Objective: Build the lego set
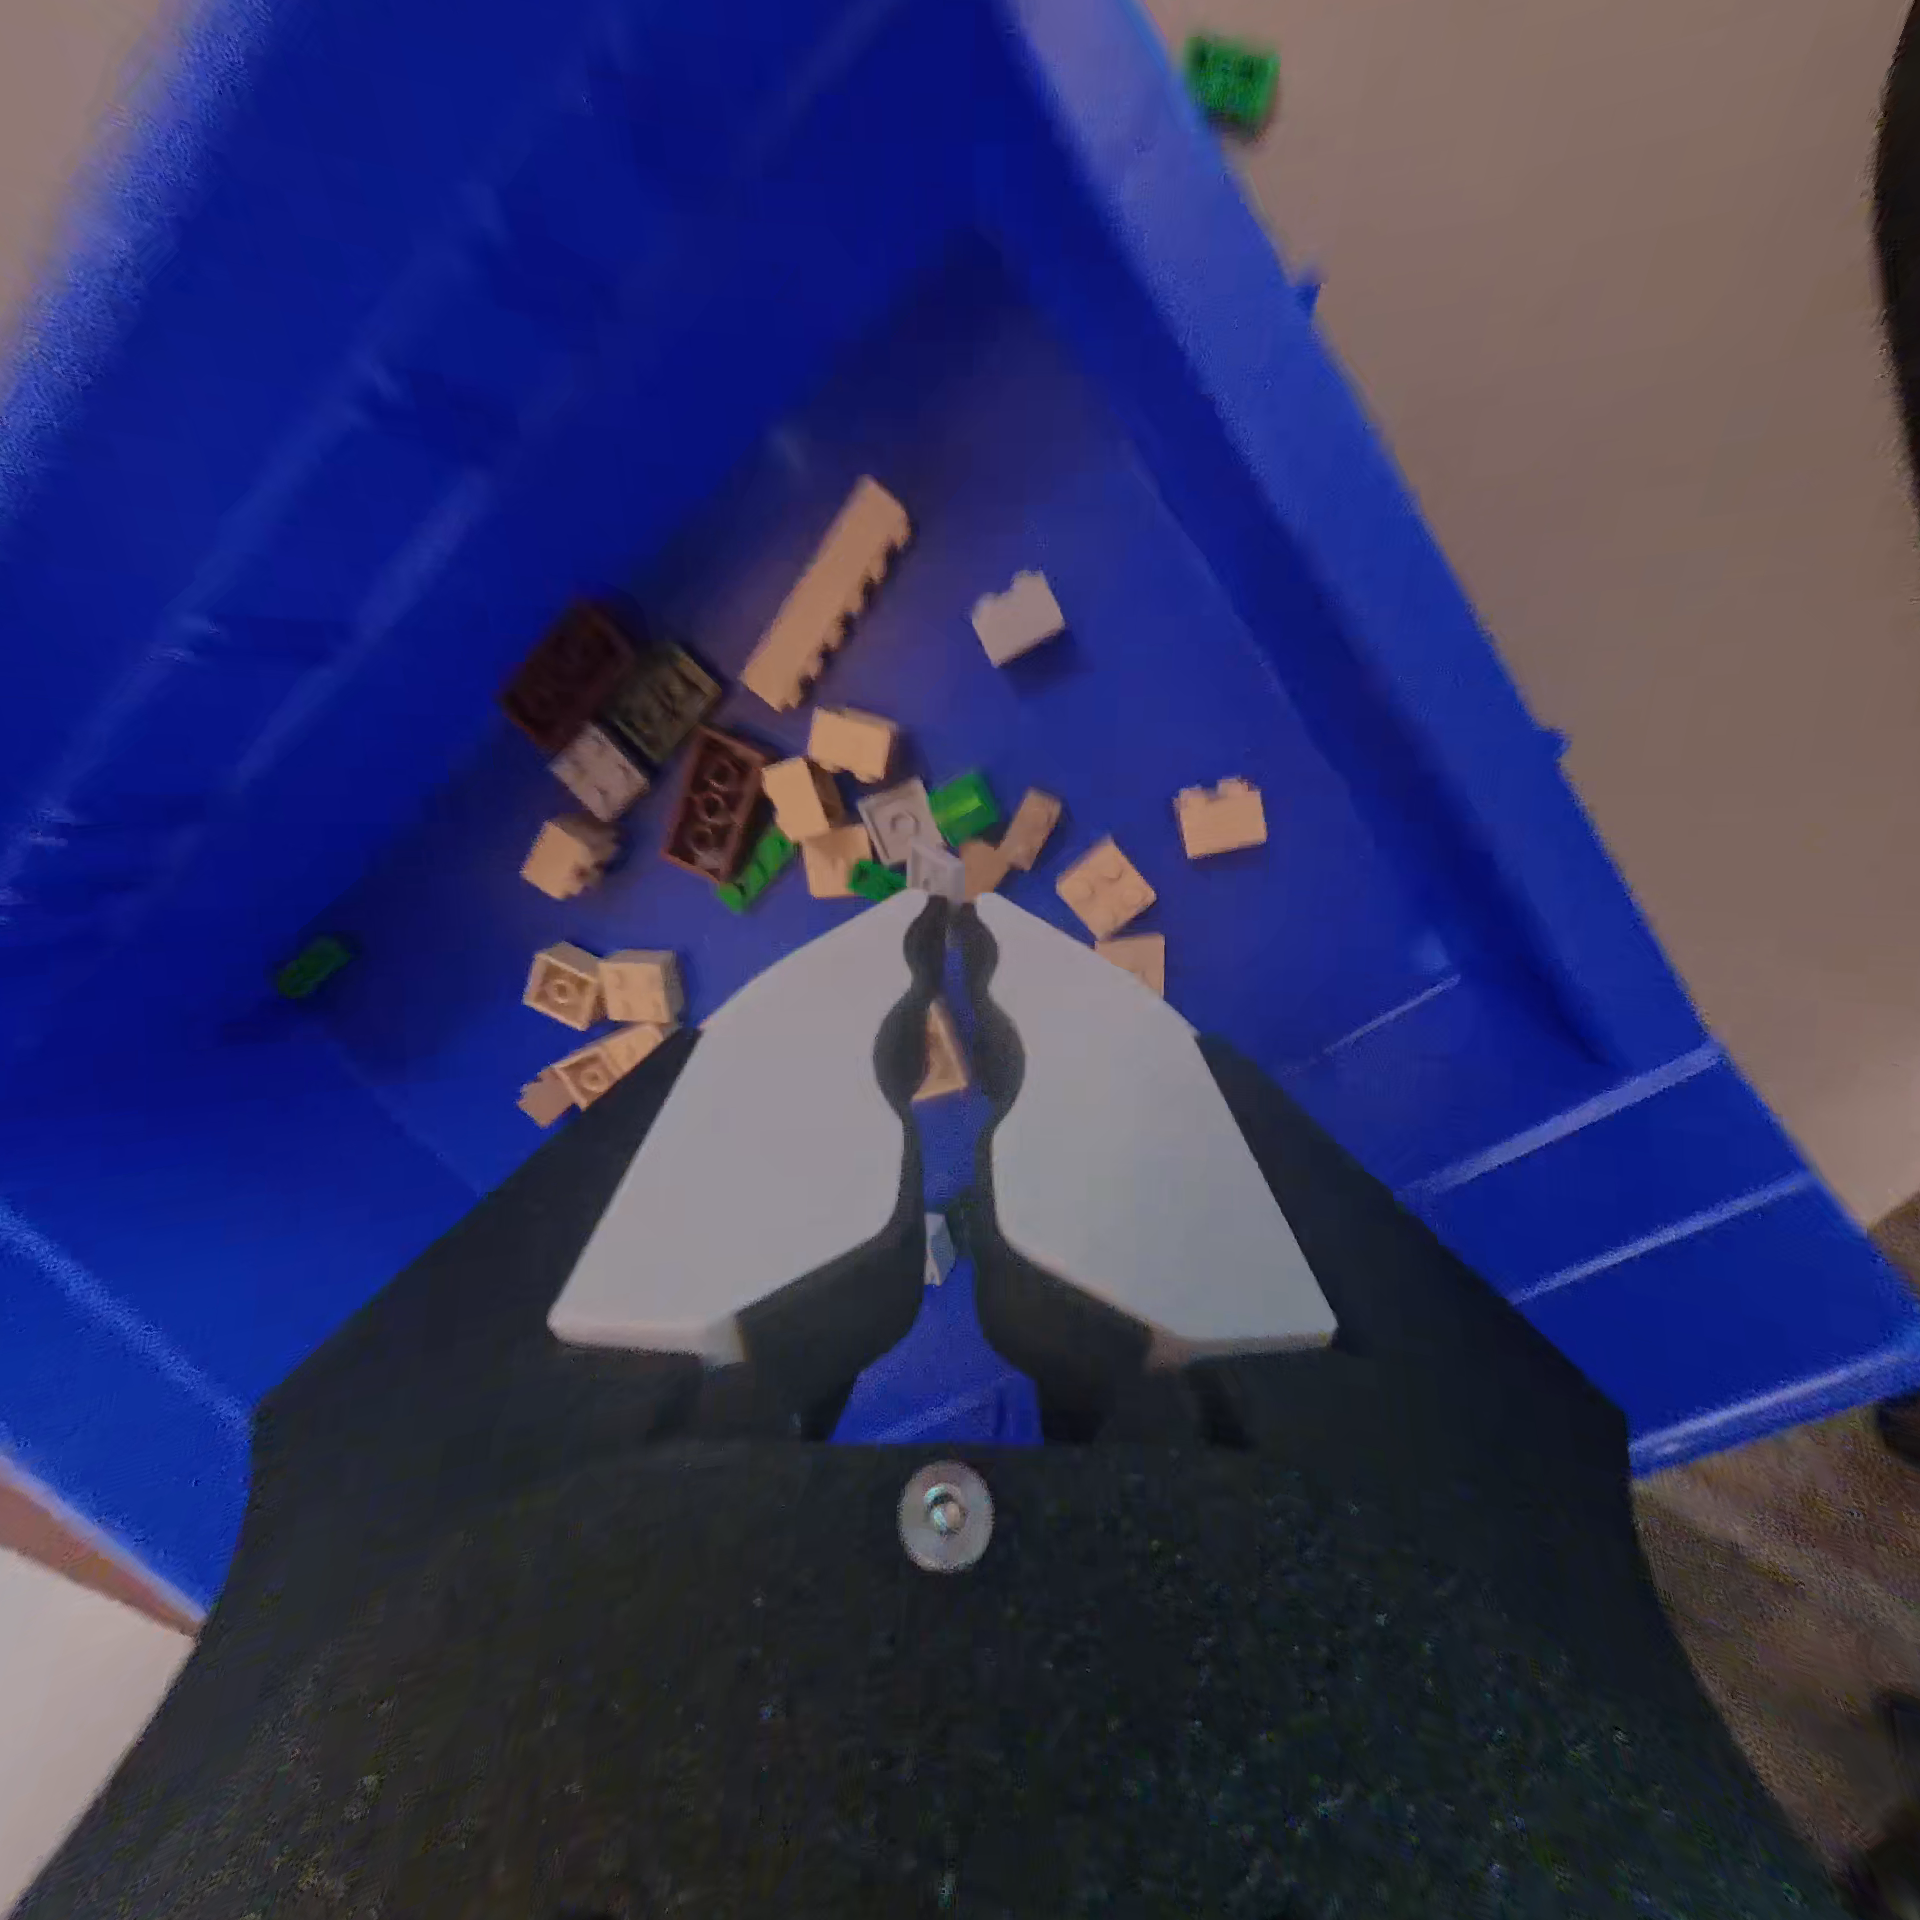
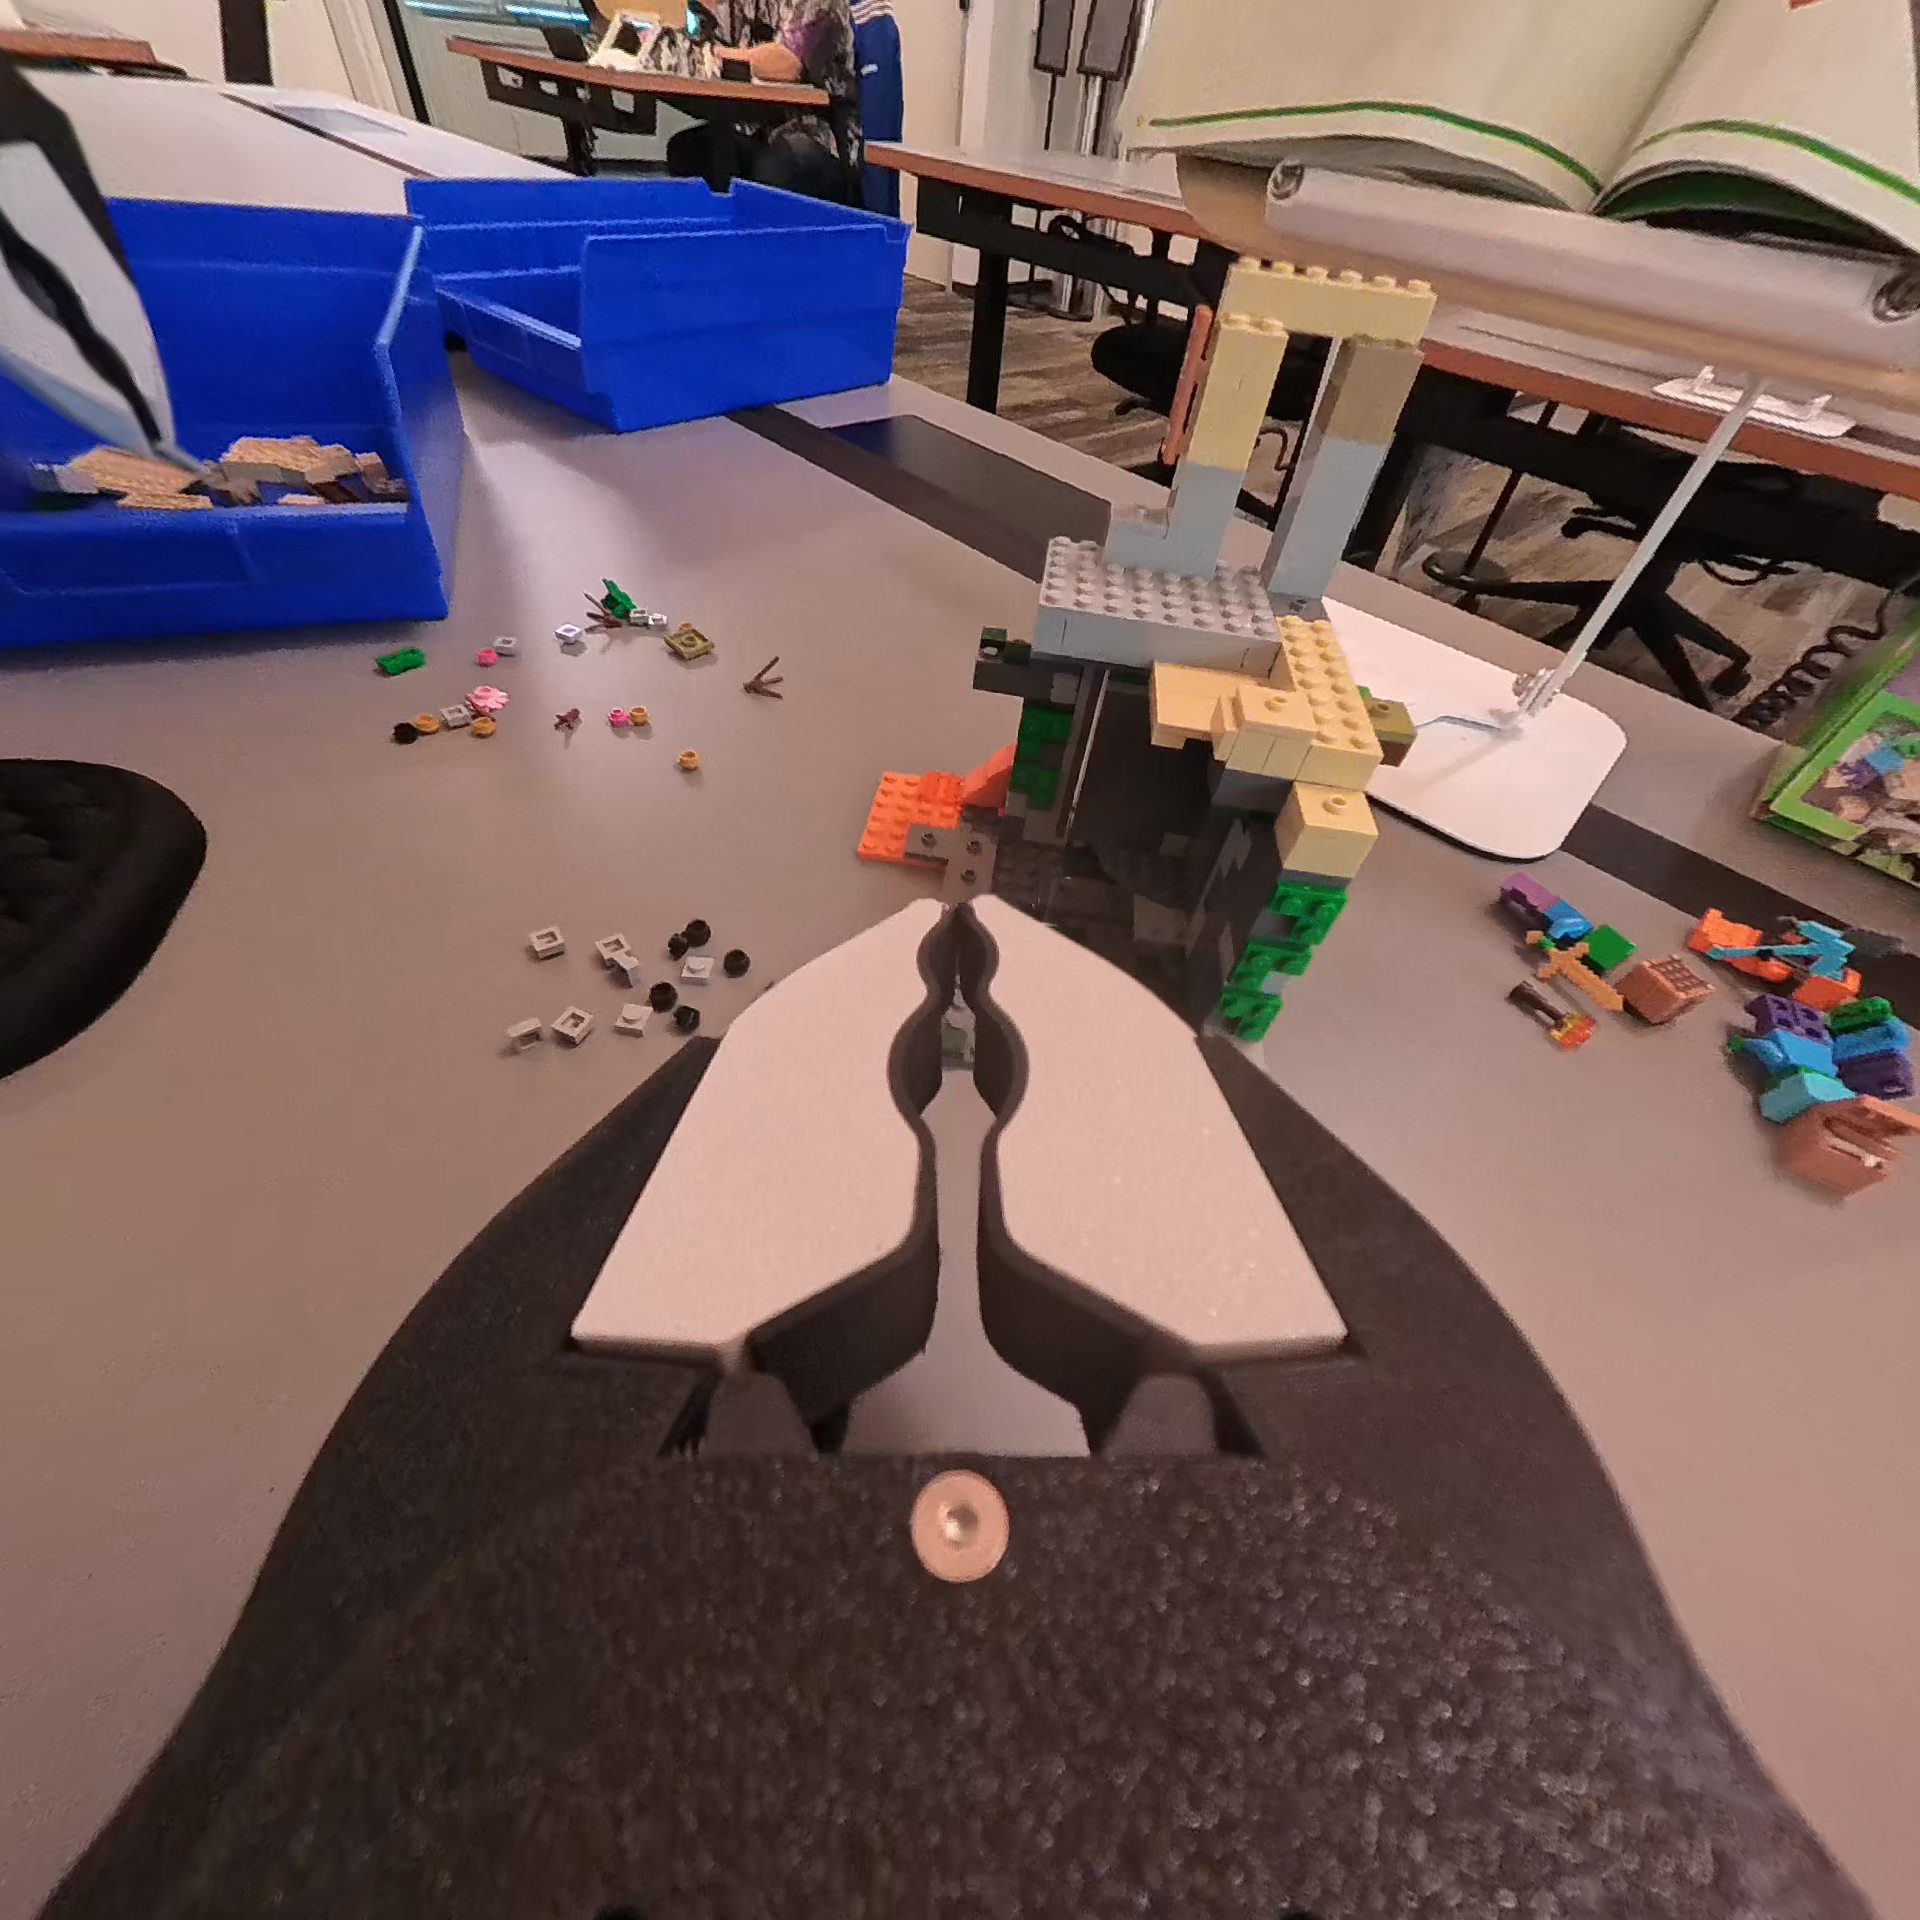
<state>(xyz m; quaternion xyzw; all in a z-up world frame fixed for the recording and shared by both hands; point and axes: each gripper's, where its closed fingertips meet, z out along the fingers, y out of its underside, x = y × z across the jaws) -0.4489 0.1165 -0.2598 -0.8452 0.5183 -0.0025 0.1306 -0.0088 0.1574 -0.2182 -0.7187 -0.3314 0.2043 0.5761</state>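
Observation:
My left gripper reaches down into a blue bin of loose bricks. It is shut on a small grey plate at its tips, just above tan bricks and green bricks. The left gripper also shows in the right wrist view, over the same bin. My right gripper is shut, low over the grey table. Its tips sit right at a dark grey corner plate beside an orange plate at the foot of a brick model.
A second blue bin stands behind the first. Small loose pieces lie left of my right gripper, with more farther back. Coloured bricks lie at the right. A white stand holds an open booklet. Spacing between my two grippers at the tips: around 45 cm.

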